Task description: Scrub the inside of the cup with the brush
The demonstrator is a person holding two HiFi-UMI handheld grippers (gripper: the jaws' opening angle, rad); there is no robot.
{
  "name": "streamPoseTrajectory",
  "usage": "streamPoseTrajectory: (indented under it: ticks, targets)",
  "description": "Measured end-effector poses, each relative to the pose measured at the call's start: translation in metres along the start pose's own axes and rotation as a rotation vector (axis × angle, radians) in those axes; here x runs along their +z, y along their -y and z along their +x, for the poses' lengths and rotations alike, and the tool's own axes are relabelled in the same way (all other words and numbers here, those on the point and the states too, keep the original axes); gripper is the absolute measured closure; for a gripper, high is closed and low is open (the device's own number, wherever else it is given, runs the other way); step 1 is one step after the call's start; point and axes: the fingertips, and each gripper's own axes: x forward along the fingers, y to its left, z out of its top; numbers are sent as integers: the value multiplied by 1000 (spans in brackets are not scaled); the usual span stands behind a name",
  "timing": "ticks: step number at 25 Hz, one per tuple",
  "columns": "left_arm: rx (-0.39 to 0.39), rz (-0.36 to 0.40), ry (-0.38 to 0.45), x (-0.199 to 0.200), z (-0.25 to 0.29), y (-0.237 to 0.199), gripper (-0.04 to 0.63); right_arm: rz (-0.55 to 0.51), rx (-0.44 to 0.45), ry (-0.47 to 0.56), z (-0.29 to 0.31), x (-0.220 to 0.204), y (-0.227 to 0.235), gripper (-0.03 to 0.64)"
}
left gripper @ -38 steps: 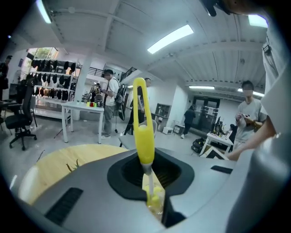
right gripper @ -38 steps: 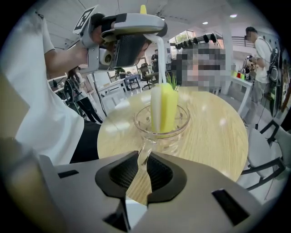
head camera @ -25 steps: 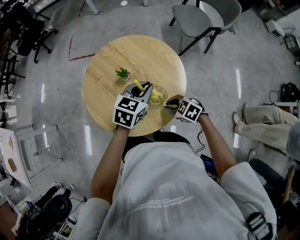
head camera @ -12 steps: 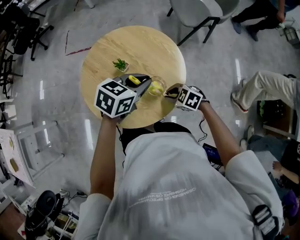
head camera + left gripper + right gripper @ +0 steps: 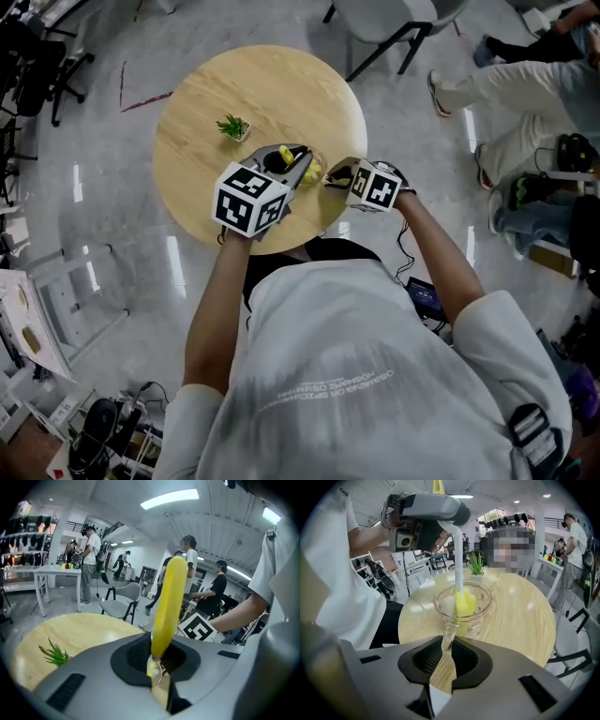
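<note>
Clear glass cup [image 5: 482, 607] stands just ahead of the right gripper [image 5: 446, 660], which clamps its handle. Left gripper [image 5: 161, 665] above clamps the yellow sponge brush [image 5: 464, 603], upright inside it.

Round wooden table [image 5: 202, 94] on glossy grey floor. At near edge: cup [image 5: 315, 172] between left gripper [image 5: 298, 167] and right gripper [image 5: 330, 176], both close against it. Yellow brush [image 5: 284, 155] gripped in left gripper. Small potted plant [image 5: 232, 127] toward left edge, well apart. Grey chair [image 5: 394, 19] beyond far edge.
</note>
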Motion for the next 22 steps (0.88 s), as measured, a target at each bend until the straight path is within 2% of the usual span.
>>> streamPoseTrajectory:
  ticks: [4, 9, 14, 19, 22]
  targets:
    - [35, 149, 55, 10, 9, -3, 552, 9, 0, 16, 3, 5, 2, 534]
    - [62, 337, 63, 16, 7, -3, 552, 27, -11, 38, 7, 3, 2, 534]
    - [85, 343, -17, 6, 0, -9, 551, 20, -18, 45, 5, 1, 7, 534]
    - [1, 345, -160, -11, -11, 1, 554, 30, -5, 44, 5, 6, 4, 534]
    - [-58, 321, -201, -13, -12, 10, 552, 26, -3, 54, 7, 7, 4, 532]
